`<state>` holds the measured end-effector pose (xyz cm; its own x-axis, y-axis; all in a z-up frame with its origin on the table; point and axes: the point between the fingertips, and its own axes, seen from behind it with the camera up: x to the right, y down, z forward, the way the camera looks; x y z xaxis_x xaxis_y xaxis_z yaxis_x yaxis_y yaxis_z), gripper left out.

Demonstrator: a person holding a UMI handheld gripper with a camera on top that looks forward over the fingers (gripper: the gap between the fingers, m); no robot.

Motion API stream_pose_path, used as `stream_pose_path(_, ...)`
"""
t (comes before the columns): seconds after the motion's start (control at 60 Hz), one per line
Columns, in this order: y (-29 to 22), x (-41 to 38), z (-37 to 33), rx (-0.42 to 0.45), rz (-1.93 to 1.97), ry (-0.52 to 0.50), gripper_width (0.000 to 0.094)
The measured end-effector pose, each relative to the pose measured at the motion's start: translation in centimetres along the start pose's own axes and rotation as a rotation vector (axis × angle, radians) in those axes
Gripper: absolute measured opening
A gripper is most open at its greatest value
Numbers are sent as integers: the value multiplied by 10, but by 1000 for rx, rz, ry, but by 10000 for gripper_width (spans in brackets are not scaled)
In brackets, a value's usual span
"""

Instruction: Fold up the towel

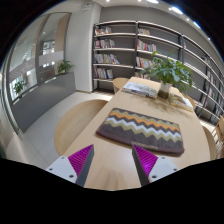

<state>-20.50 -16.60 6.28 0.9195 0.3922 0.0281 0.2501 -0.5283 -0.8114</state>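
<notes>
A towel (142, 131) with a zigzag pattern in grey, orange and dark stripes lies flat on a round light wooden table (78, 130), just beyond my fingers and a little to the right. My gripper (113, 165) is open and empty, hovering over the near part of the table. Its purple pads (81, 161) stand wide apart with bare tabletop between them. The right fingertip is close to the towel's near edge.
A potted plant (168, 72) and an open book (141, 88) sit on a second table behind. Bookshelves (118, 50) line the back wall. Windows and another plant (63, 68) are at the left, with grey floor.
</notes>
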Motion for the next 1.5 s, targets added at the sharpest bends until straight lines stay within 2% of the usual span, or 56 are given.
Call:
stream_pose_path(0.1,-28,-24,60,-12,24,6,765)
stream_pose_path(0.25,-66,-20,134,-35,31,78,739)
stream_pose_path(0.333,-70,-16,167,-56,38,100,726)
stream_pose_path(0.433,-53,-16,189,-121,56,108,708)
stream_pose_path(0.467,-60,-12,190,-93,68,123,651)
stream_pose_path(0.617,-55,4,189,-91,94,182,354)
stream_pose_path(0.717,-54,9,188,-69,126,194,290)
stream_pose_path(0.767,-54,16,188,-57,132,215,162)
stream_pose_path(0.783,-55,18,187,-51,131,220,89)
stream_pose_path(0.9,-58,18,188,-19,227,169,81)
stream_pose_path(1.033,-71,22,174,-62,267,84,65)
stream_pose_path(1.2,-133,102,107,15,158,165,65)
stream_pose_path(1.267,-143,144,83,34,139,203,64)
stream_pose_path(1.4,-121,220,61,7,144,257,86)
stream_pose_path(1.5,-70,254,69,-52,185,250,195)
